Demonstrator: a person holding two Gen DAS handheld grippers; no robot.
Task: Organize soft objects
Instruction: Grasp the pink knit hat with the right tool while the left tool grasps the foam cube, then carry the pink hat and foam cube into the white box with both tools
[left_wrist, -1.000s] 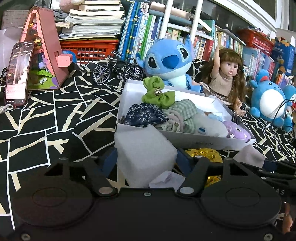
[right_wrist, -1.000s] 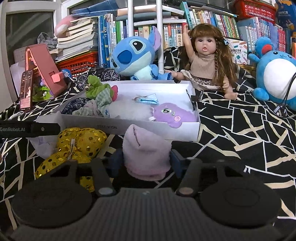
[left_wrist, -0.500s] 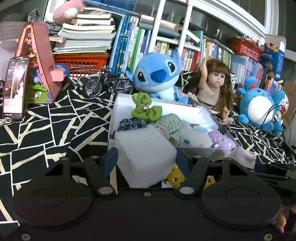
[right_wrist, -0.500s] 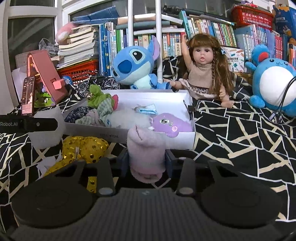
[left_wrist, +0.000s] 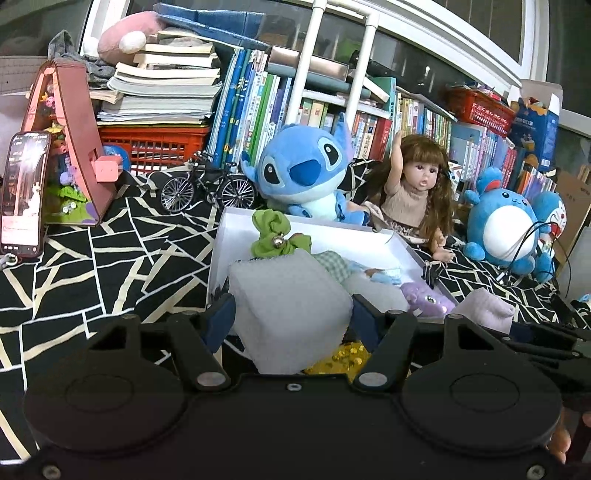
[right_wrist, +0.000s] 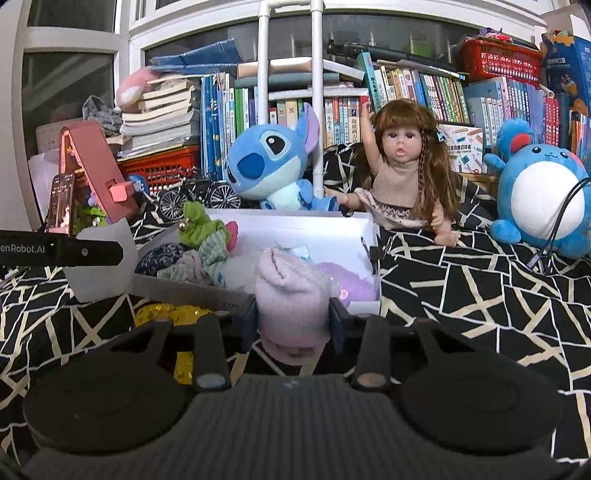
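Above the patterned cloth (left_wrist: 110, 258), left gripper (left_wrist: 290, 317) clamping a white foam block (left_wrist: 288, 306), right gripper (right_wrist: 293, 321) squeezing a pink sock (right_wrist: 291, 295), white box (right_wrist: 295, 225) just beyond

Both wrist cameras sit low and close before the white box (left_wrist: 397, 246) (right_wrist: 364, 225), facing the bookshelf behind it; the left camera stands left of the right one, and both show the box.

On the black finger of the left gripper (right_wrist: 61, 252), at the left edge of the right wrist view, white letters read "enRobot.AI", the start cut off. The white box (right_wrist: 236, 303) front carries small print, perhaps upside down, too blurred to read.
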